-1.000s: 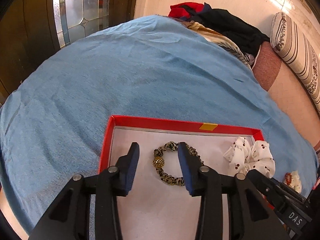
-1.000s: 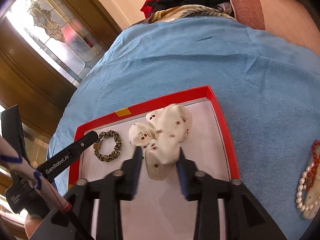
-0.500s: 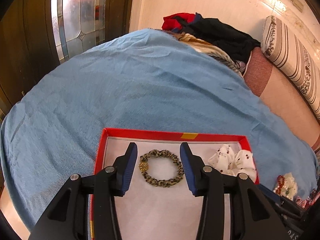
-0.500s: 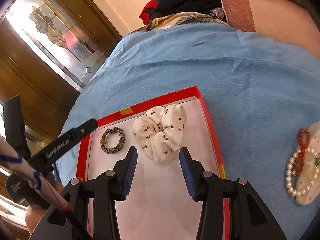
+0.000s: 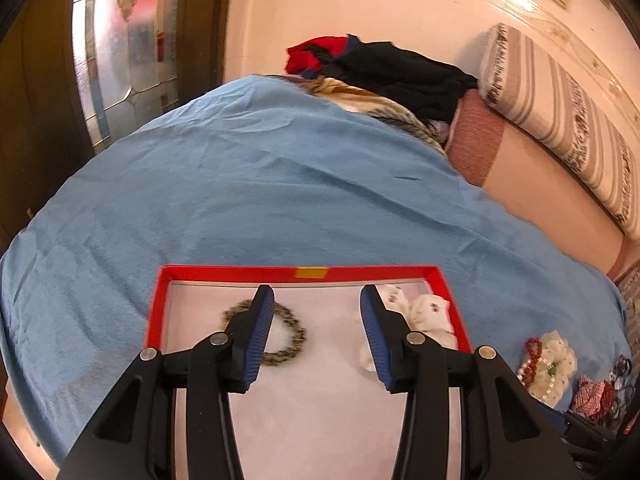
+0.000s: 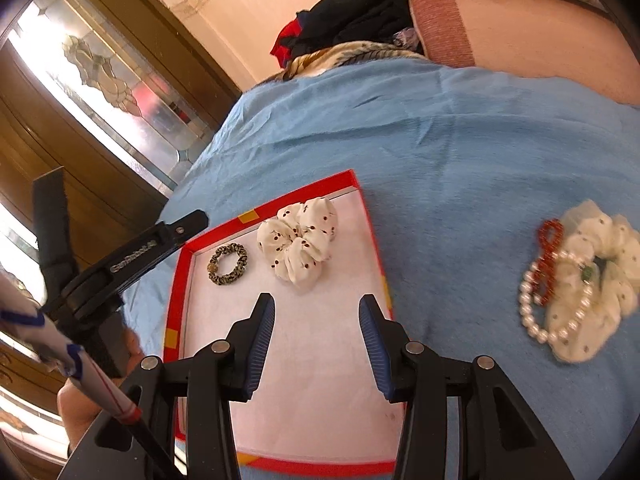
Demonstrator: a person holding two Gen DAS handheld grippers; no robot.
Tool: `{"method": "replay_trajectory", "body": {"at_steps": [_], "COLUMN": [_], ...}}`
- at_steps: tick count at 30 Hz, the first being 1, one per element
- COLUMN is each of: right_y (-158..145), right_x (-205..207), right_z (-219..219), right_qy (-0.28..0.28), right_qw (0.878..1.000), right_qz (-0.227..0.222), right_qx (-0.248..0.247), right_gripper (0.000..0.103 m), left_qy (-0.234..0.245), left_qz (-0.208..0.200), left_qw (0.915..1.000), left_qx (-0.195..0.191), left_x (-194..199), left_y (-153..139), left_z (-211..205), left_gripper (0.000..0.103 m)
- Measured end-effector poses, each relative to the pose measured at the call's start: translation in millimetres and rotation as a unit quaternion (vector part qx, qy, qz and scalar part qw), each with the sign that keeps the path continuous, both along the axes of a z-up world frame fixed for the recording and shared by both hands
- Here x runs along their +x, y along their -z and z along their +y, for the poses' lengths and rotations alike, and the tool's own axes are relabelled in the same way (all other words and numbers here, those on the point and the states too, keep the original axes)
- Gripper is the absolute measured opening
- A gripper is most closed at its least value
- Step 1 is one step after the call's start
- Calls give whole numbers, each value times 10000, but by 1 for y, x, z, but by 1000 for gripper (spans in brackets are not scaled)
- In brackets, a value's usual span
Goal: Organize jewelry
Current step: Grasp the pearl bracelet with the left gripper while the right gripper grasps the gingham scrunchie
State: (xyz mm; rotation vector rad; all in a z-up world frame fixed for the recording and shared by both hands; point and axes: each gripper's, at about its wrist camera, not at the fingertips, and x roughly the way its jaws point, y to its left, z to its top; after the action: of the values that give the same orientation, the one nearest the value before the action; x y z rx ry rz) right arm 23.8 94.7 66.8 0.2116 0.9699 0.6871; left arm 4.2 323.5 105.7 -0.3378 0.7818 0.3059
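In the left wrist view, the left tool (image 5: 317,332) covers part of the leopard-print scrunchie (image 5: 290,336) with its left finger, and its right finger hides the near edge of the white cherry-print scrunchie (image 5: 430,314); both are motion-blurred. The small items (image 5: 600,390) at the far right are too blurred to identify. In the right wrist view, the red tray (image 6: 370,216) is cut behind the right tool (image 6: 316,346).

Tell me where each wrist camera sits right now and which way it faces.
Left wrist: on the left gripper, angled down at the red tray; its own open fingers show.
Right wrist: on the right gripper, over the tray's near half; the left gripper and a sleeve show.
Shared: leopard scrunchie, white scrunchie, blue blanket.
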Motion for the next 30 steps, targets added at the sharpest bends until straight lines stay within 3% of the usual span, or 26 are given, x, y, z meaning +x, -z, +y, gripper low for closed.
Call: {"method": "replay_trajectory", "body": {"at_steps": [7, 13, 20, 24, 27, 30], "right_y": [-9, -7, -6, 10, 20, 14], "right_x": [-20, -31, -29, -26, -18, -18], "right_z": [-63, -138, -231, -263, -275, -284], "right_qy": [334, 859, 1871, 2208, 2239, 2293], "right_qw": [9991, 9957, 9800, 9728, 9731, 9709], "right_qz": [-175, -311, -630, -685, -494, -653], "right_qx": [197, 171, 237, 152, 244, 228], "right_gripper": [48, 48, 48, 48, 48, 48], "left_qy": [600, 1433, 2623, 3294, 3473, 3660], "left_qz": [-106, -180, 36, 231, 378, 564], "left_qw": [9981, 9895, 9638, 9427, 9364, 9286], "left_qx": [89, 30, -485, -475, -334, -231], "left_x": [11, 21, 31, 31, 32, 35], "left_y": [-5, -4, 17, 34, 46, 59], "left_z": [-52, -113, -182, -224, -245, -263], "left_gripper": [43, 43, 42, 37, 34, 27]}}
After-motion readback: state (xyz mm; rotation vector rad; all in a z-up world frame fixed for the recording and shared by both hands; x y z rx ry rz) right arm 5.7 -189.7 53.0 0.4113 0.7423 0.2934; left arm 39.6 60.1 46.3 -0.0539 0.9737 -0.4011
